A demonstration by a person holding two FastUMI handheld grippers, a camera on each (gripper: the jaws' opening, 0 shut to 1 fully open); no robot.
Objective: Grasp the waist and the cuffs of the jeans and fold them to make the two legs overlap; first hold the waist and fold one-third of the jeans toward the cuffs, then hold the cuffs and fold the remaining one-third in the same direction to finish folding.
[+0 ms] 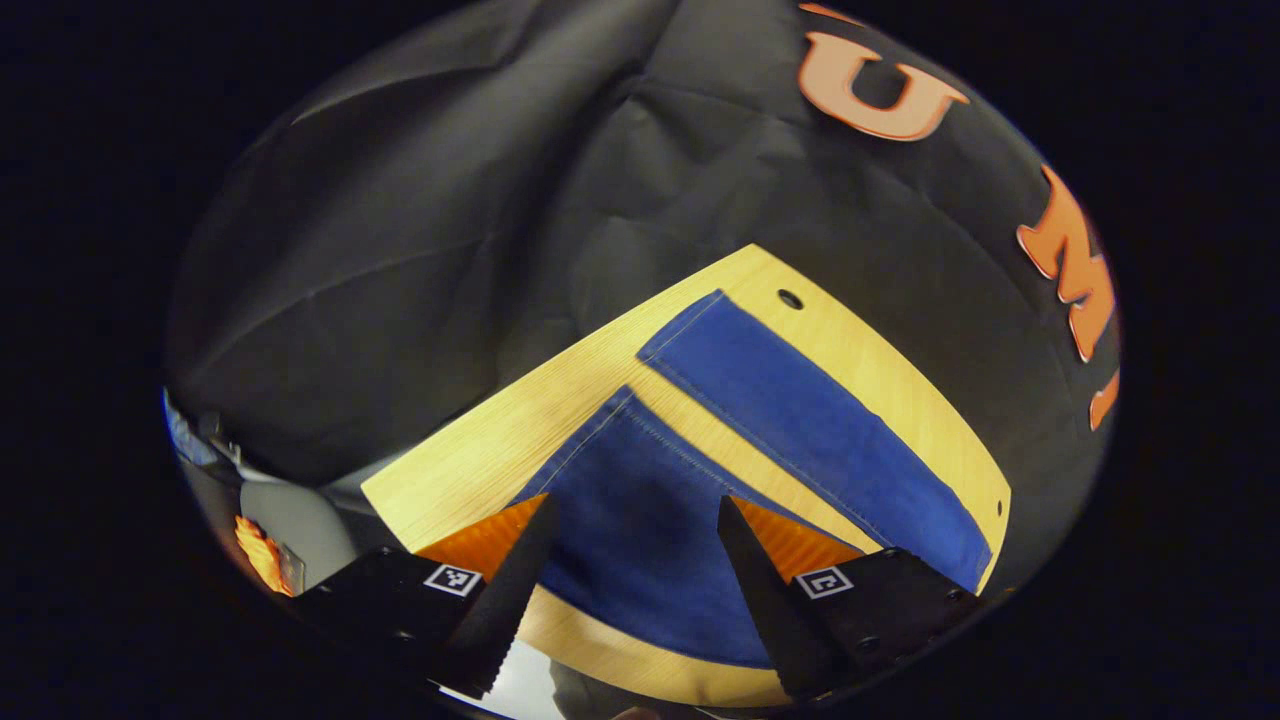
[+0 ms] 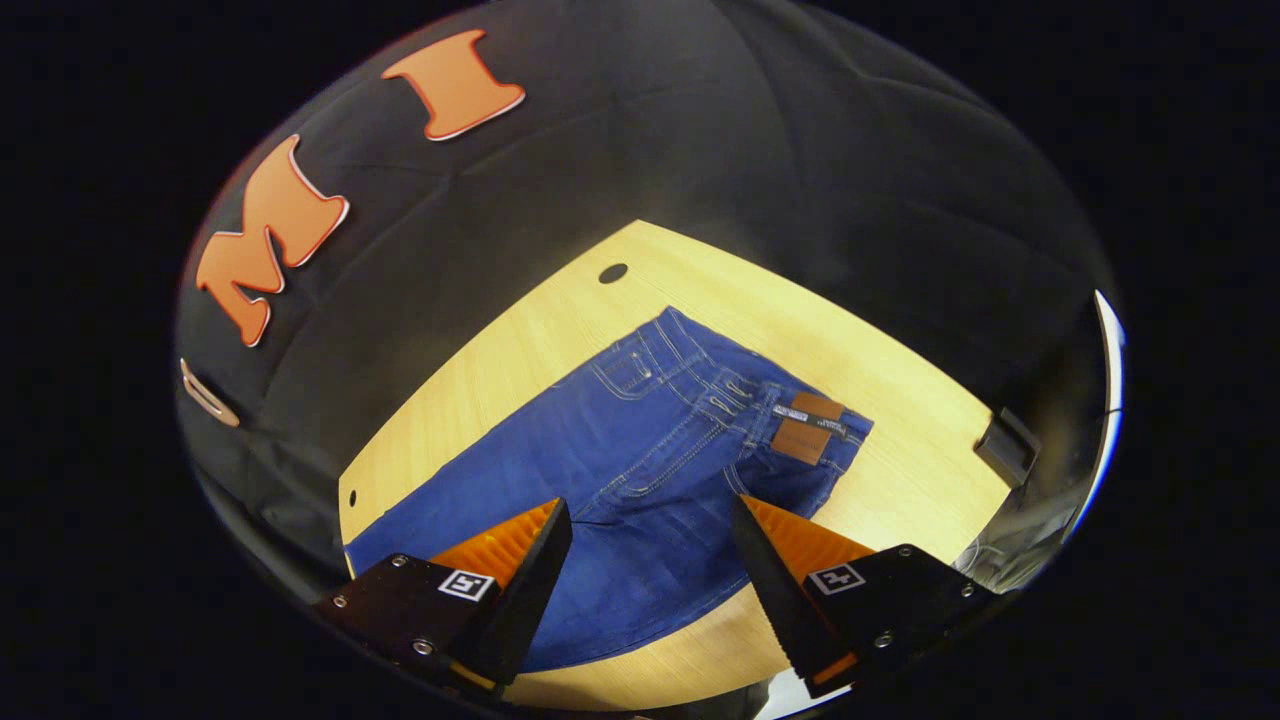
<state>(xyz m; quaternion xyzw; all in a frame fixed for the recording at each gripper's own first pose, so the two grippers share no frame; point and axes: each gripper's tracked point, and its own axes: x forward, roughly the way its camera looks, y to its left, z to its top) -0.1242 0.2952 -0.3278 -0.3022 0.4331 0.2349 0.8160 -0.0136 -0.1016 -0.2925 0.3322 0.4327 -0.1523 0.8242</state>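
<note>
Blue jeans lie flat on a light wooden table. In the left gripper view the two legs (image 1: 640, 510) spread apart, their cuffs (image 1: 690, 320) toward the table's far corner. My left gripper (image 1: 634, 520) hangs open above the nearer leg, nothing between its fingers. In the right gripper view the waist (image 2: 720, 385) with a brown leather patch (image 2: 805, 425) lies toward the far side of the table. My right gripper (image 2: 650, 520) hovers open over the seat of the jeans (image 2: 640, 470), holding nothing.
The wooden table (image 2: 900, 470) has a round hole (image 2: 613, 272) near its far edge, also seen as a hole (image 1: 790, 299) beyond the cuffs. A dark object (image 2: 1005, 445) sits off the table's right corner. Black cloth wall surrounds the table.
</note>
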